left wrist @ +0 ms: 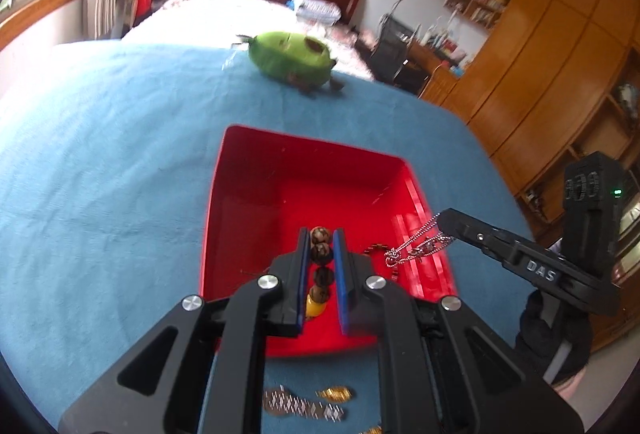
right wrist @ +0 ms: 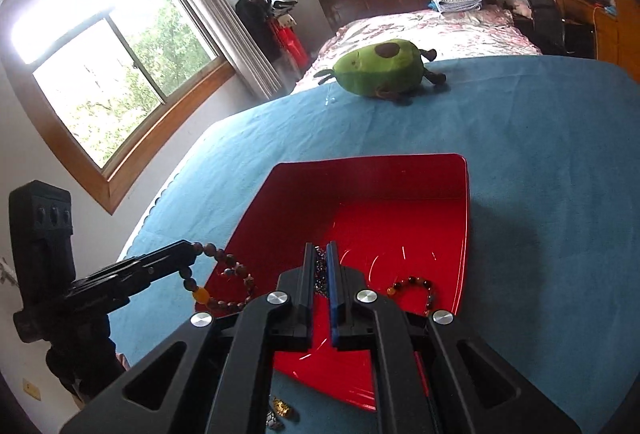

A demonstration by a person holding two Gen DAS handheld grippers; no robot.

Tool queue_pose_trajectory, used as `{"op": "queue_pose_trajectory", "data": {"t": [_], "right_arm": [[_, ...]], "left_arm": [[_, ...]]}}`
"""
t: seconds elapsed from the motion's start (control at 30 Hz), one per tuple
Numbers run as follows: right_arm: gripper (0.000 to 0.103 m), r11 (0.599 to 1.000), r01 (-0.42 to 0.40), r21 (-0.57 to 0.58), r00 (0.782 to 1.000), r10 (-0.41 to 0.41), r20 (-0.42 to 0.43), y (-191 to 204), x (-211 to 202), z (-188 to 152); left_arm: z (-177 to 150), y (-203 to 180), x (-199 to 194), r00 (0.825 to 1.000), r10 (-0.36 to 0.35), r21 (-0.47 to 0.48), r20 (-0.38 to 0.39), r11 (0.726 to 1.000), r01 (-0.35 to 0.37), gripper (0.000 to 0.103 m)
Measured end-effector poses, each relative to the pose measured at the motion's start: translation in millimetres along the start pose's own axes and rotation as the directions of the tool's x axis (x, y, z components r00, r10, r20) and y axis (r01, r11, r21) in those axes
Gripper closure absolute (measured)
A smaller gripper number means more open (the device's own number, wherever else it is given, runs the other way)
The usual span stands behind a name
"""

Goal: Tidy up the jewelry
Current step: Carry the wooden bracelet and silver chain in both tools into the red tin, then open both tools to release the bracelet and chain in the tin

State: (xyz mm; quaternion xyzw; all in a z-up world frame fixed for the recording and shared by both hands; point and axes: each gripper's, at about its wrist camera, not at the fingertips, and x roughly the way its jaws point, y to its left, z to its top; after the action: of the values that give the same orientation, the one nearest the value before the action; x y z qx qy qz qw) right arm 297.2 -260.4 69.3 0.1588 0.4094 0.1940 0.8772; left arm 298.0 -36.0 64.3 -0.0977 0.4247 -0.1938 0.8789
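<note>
Blue bedspread (left wrist: 100, 153) carries the glossy red plastic tray (left wrist: 308, 161). Over it, left gripper (left wrist: 322, 238) jaws clamp a brown wooden bead bracelet (left wrist: 321, 254); at 3 o'clock, right gripper (right wrist: 321, 254) jaws pinch a thin silver chain (left wrist: 416, 244). Each piece is best lowered apart before release, avoiding tangles.

Red tray (left wrist: 248, 169) glossy, on plain blue cloth (left wrist: 100, 153) over worktop. Left claw (left wrist: 322, 238) black, blue pads, silver screws; holds brown mottled bead bracelet (right wrist: 224, 266) with one amber-yellow bead. Right claw (right wrist: 320, 254) same black and blue; silver chain (left wrist: 416, 246) in it. Second bracelet (right wrist: 416, 286) in tray, dark brown and amber beads. Gold pieces (left wrist: 336, 393) and silver diamond-patterned band (left wrist: 300, 405) on cloth. Plush avocado (right wrist: 380, 69) green, brown pit. Bed (right wrist: 432, 29) pink floral.
</note>
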Motion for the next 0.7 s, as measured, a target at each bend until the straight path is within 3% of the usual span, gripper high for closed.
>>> {"op": "queue_pose_trajectory", "data": {"t": [0.23,0.5,0.57,0.63,0.7], "right_arm": [[0.098,1.000,0.009,0.006,0.997,-0.009,-0.073,-11,46,10],[0.098,0.998,0.054,0.013,0.993,-0.052,-0.109,-21,68,14],[0.093,0.997,0.082,0.013,0.990,-0.080,-0.119,-22,71,12],[0.077,0.990,0.141,0.005,0.984,-0.139,-0.113,-24,68,11],[0.077,0.989,0.150,0.001,0.984,-0.150,-0.095,-25,60,11]], "left_arm": [[14,11,66,0.997,0.026,-0.010,-0.078,1.000,-0.027,0.093],[21,13,86,0.994,0.017,-0.007,-0.104,1.000,-0.018,0.092],[22,16,91,0.993,0.012,-0.014,-0.119,1.000,-0.013,0.083],[22,22,93,0.991,0.014,-0.031,-0.131,0.999,-0.018,0.066],[23,25,90,0.992,0.013,-0.046,-0.123,0.999,-0.019,0.063]]}}
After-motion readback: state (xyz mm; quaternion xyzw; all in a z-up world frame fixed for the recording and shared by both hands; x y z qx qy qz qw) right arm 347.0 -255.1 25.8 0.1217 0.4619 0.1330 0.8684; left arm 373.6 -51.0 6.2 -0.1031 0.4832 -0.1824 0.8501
